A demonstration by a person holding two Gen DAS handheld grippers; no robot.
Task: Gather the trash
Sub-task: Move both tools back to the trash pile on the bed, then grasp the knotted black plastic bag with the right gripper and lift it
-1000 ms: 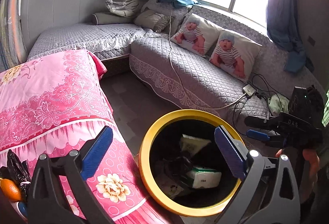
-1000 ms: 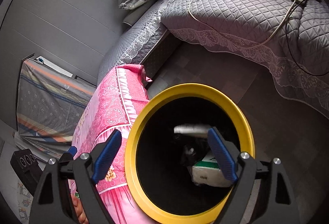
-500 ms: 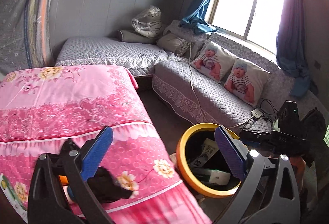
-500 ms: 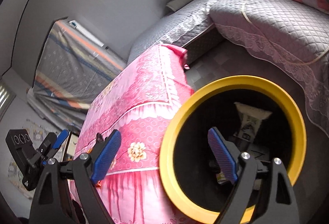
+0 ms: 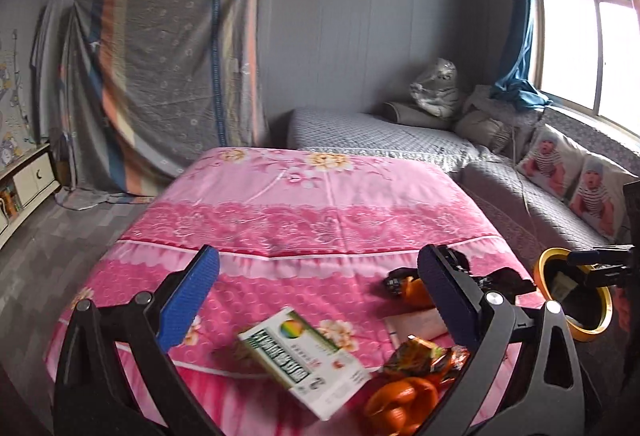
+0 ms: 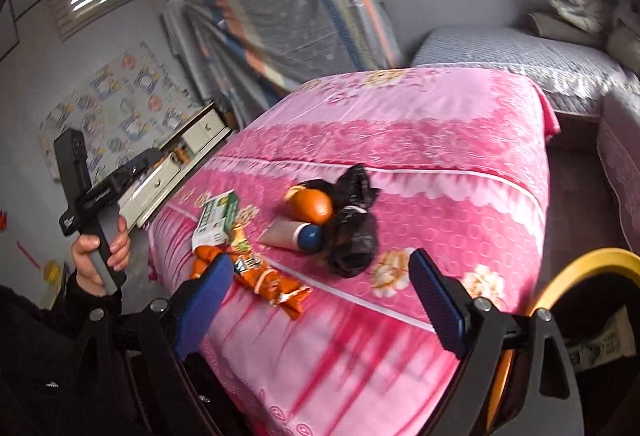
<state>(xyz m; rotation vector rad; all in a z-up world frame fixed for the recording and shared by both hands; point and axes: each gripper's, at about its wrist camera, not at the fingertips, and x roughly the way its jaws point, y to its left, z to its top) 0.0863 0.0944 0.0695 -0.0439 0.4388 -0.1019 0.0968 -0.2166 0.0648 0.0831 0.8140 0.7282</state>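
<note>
Trash lies on the pink flowered bed cover (image 5: 320, 212): a green and white box (image 5: 300, 360), an orange snack wrapper (image 5: 424, 356), orange peel (image 5: 396, 400), an orange (image 6: 314, 206), a tube with a blue cap (image 6: 292, 234) and a black plastic bag (image 6: 352, 232). My left gripper (image 5: 316, 296) is open and empty above the box. My right gripper (image 6: 320, 300) is open and empty over the bed's near edge, close to the wrapper (image 6: 264, 276). The yellow-rimmed bin (image 5: 576, 296) stands on the floor at the bed's right corner, with trash inside.
A grey quilted corner sofa (image 5: 500, 172) with baby-print cushions runs along the window wall. A draped striped cloth (image 5: 160, 84) stands against the back wall. A low white cabinet (image 5: 24, 180) is at the left. Bare floor lies between bed and sofa (image 6: 576, 196).
Both grippers swung away from the bin and left, toward the bed. The bin moved from the centre of each view to its right edge. Both stayed open.
</note>
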